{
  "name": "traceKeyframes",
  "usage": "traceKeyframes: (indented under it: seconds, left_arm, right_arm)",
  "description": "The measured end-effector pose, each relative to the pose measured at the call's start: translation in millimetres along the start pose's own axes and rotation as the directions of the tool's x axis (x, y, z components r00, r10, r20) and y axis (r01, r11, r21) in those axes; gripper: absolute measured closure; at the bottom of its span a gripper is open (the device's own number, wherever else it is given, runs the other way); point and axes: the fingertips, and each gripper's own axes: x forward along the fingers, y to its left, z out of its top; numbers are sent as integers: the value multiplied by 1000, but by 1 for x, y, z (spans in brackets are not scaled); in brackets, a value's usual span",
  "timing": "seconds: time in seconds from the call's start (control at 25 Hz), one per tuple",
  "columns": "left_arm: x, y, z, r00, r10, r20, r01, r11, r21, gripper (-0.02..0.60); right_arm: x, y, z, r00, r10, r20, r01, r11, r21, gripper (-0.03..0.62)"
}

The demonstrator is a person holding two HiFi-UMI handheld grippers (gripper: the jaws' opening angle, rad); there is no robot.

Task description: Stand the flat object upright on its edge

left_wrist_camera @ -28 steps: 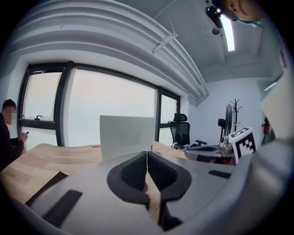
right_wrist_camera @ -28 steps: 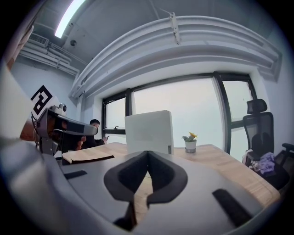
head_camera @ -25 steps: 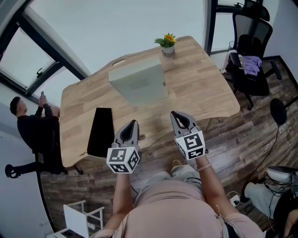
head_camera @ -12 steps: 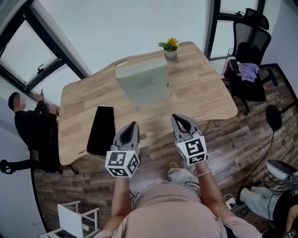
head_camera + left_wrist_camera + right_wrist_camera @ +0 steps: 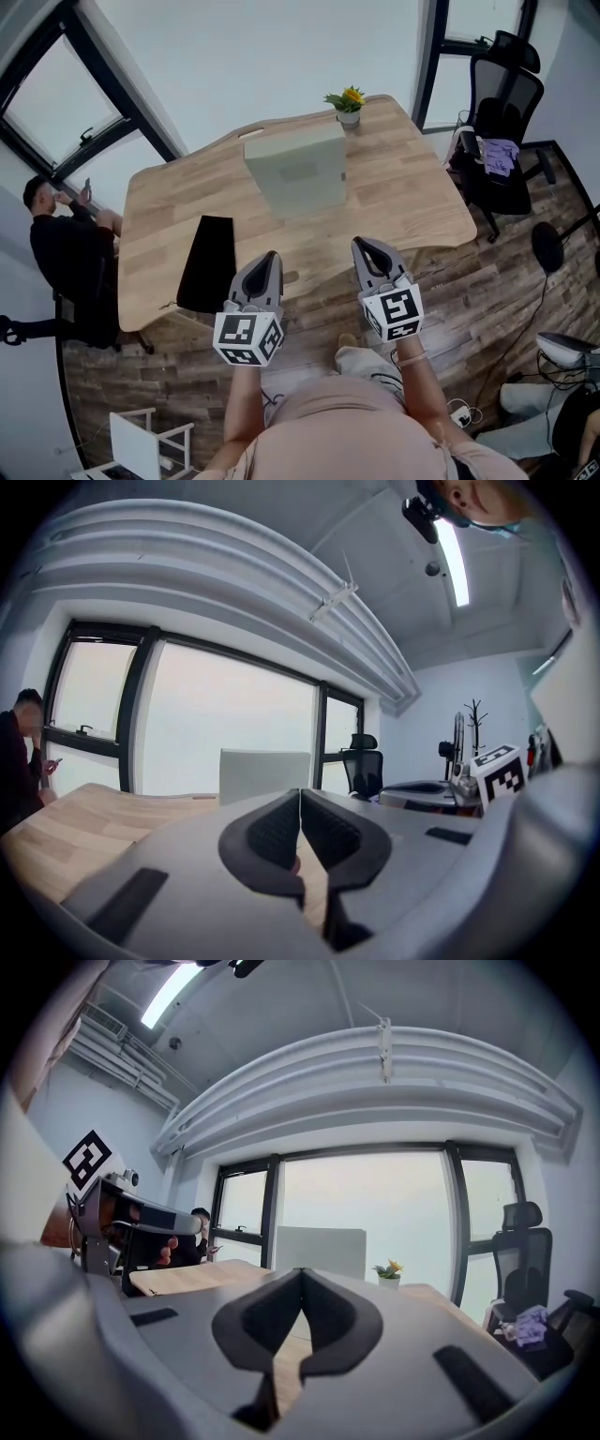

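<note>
A pale grey-green flat box (image 5: 295,173) stands upright on its edge at the middle back of the wooden table (image 5: 412,197). It shows as a pale upright panel (image 5: 264,775) in the left gripper view and as the same panel (image 5: 321,1251) in the right gripper view. A black flat object (image 5: 206,262) lies flat near the table's front left. My left gripper (image 5: 267,264) and right gripper (image 5: 367,249) hang side by side over the table's front edge, both shut with nothing between the jaws, well short of the box.
A small potted yellow flower (image 5: 349,103) sits at the table's far edge. A black office chair (image 5: 502,112) with a purple cloth stands to the right. A person (image 5: 66,253) sits left of the table by the window. A white frame (image 5: 141,441) stands on the floor.
Both grippers have drawn back toward me and risen a little, still shut. The box, black object and pot have not moved on the table.
</note>
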Motion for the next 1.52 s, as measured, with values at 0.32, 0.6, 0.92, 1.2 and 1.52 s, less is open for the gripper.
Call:
traceKeyframes:
  seconds: [0.32, 0.6, 0.92, 1.2, 1.52]
  left_arm:
    - [-21, -6, 4, 1000, -1, 23, 1, 1000, -4, 568]
    - [-33, -11, 6, 999, -3, 45, 4, 1000, -7, 568]
    - [-51, -19, 5, 998, -11, 62, 11, 1000, -6, 568]
    - [-59, -24, 6, 998, -20, 59, 19, 1000, 9, 568]
    - [-65, -27, 1, 999, -12, 52, 12, 1000, 7, 568]
  right_arm:
    - [-19, 12, 12, 1000, -3, 12, 3, 1000, -23, 594]
    - [-32, 18, 18, 1000, -7, 20, 7, 999, -32, 594]
    - [-51, 25, 19, 999, -24, 31, 25, 999, -31, 594]
    - [-64, 28, 19, 999, -39, 32, 40, 999, -26, 594]
    - [-72, 33, 14, 999, -41, 15, 41, 998, -43, 594]
